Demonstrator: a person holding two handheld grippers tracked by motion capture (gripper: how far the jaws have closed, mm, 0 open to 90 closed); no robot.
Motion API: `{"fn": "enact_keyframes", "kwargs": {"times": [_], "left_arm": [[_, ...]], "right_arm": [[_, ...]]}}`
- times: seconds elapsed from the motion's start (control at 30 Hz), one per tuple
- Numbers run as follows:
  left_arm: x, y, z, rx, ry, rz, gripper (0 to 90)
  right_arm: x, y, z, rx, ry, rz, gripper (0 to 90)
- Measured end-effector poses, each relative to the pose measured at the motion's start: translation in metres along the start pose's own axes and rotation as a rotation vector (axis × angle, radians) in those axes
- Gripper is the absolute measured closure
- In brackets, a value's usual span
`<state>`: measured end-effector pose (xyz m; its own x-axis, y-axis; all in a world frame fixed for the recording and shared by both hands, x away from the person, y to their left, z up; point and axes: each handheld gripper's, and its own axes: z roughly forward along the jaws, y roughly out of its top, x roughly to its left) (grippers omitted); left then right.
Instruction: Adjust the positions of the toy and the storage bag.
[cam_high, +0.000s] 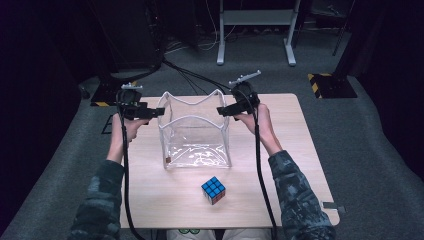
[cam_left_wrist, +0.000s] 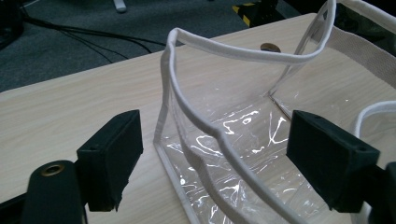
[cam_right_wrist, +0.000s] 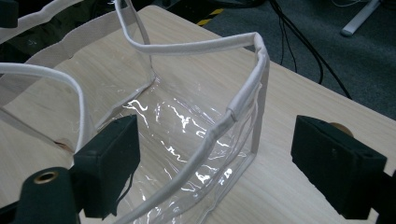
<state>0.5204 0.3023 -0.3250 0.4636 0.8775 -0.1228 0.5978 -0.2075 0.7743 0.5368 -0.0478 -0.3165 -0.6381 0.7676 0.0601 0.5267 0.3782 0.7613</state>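
A clear plastic bag (cam_high: 196, 135) with white trim stands open and upright in the middle of the wooden table (cam_high: 295, 135). My left gripper (cam_high: 154, 112) is at the bag's left rim, jaws open on either side of the white edge (cam_left_wrist: 187, 107). At the bag's right rim my right gripper (cam_high: 222, 110) is also open, its jaws straddling the white edge (cam_right_wrist: 238, 100). Neither gripper's jaws have closed on the trim. A Rubik's cube (cam_high: 213, 190) with a blue top face lies on the table in front of the bag.
Black cables (cam_high: 190, 75) run from the grippers across the grey carpet behind the table. A grey metal frame (cam_high: 255, 30) stands farther back. A small round fitting (cam_left_wrist: 270, 47) is set in the tabletop beyond the bag. The person's camouflage sleeves (cam_high: 300, 200) come in from the bottom.
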Motion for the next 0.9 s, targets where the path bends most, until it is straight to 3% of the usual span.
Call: {"fn": "enact_keyframes", "kwargs": {"times": [0.27, 0.43, 0.6, 0.77, 0.9], "left_arm": [[0.001, 0.003, 0.016, 0.073, -0.012, -0.001, 40.5], [0.003, 0.0, 0.022, 0.125, -0.008, 0.024, 56.1], [0.006, -0.004, 0.02, 0.131, 0.008, 0.027, 70.6], [0.006, -0.008, 0.017, 0.127, 0.037, 0.041, 83.6], [0.005, -0.008, 0.017, 0.121, 0.053, 0.045, 85.6]], "right_arm": [[-0.006, 0.002, 0.02, 0.049, -0.042, 0.026, 29.7], [-0.011, -0.002, 0.024, 0.076, -0.019, 0.064, 43.4], [-0.011, -0.004, 0.024, 0.087, -0.026, 0.073, 64.2], [-0.011, -0.007, 0.02, 0.072, -0.066, 0.07, 78.4], [-0.015, -0.011, 0.017, 0.052, -0.088, 0.087, 84.5]]}}
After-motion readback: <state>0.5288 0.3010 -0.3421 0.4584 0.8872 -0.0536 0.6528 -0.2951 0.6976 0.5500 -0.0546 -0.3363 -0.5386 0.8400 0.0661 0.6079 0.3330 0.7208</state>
